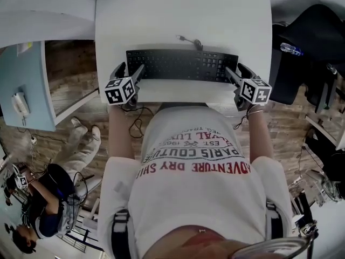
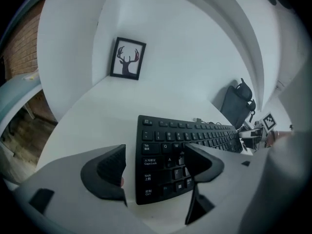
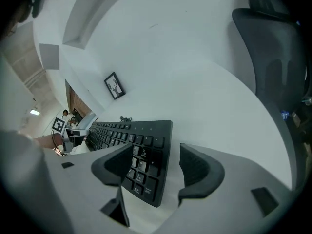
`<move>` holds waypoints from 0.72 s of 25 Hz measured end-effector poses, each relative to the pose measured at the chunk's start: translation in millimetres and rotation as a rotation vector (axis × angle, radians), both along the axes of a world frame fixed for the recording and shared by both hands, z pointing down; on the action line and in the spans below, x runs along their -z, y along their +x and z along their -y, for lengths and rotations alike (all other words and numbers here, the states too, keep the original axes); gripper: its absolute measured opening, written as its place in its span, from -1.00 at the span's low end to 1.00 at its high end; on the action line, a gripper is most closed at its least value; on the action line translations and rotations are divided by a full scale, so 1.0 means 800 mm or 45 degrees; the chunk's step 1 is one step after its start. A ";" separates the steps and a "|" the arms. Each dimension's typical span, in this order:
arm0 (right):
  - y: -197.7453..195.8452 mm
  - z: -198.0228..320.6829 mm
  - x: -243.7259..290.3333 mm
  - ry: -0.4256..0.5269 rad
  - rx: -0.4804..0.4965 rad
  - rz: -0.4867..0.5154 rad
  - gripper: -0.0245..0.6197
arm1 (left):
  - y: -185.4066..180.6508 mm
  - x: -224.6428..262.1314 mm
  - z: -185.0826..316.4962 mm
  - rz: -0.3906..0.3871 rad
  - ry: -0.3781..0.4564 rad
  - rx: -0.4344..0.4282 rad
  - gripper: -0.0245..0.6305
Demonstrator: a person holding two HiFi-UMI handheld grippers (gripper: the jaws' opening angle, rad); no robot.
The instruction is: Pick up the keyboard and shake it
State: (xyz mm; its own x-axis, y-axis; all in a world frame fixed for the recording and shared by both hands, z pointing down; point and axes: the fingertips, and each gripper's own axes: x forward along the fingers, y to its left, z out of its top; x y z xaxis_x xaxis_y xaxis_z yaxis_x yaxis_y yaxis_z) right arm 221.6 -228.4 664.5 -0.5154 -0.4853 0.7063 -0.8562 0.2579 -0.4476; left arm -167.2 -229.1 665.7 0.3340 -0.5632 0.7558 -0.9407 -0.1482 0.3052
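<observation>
A black keyboard (image 1: 180, 65) lies flat on the white table (image 1: 183, 15), near its front edge. My left gripper (image 1: 129, 70) is open around the keyboard's left end. In the left gripper view (image 2: 155, 155) one jaw stands on the bare table beside the keyboard's (image 2: 156, 135) edge and the other hovers over the keys. My right gripper (image 1: 239, 72) is open around the right end. In the right gripper view (image 3: 156, 152) one jaw hangs over the number pad of the keyboard (image 3: 146, 135), the other stands clear of its edge.
The keyboard's cable (image 1: 188, 40) runs off behind it. A framed deer picture (image 2: 127, 57) leans at the table's far left corner. A black chair (image 1: 307, 42) stands right of the table and a light blue panel (image 1: 27, 85) to the left. A person (image 1: 43, 209) sits at lower left.
</observation>
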 end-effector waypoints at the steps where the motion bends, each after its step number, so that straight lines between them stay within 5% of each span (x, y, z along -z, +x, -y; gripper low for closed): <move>1: -0.001 -0.001 -0.002 -0.021 0.009 0.023 -0.02 | 0.003 -0.004 0.002 -0.027 -0.019 -0.021 0.19; 5: -0.018 -0.006 -0.011 -0.090 0.089 0.066 -0.02 | 0.003 -0.011 0.008 -0.123 -0.071 -0.120 0.19; 11: -0.022 -0.005 -0.012 -0.127 0.137 0.048 -0.02 | 0.009 -0.008 0.004 -0.119 -0.121 -0.259 0.18; 18: -0.021 -0.001 -0.017 -0.171 0.128 0.068 -0.07 | 0.017 -0.014 0.009 -0.106 -0.114 -0.264 0.15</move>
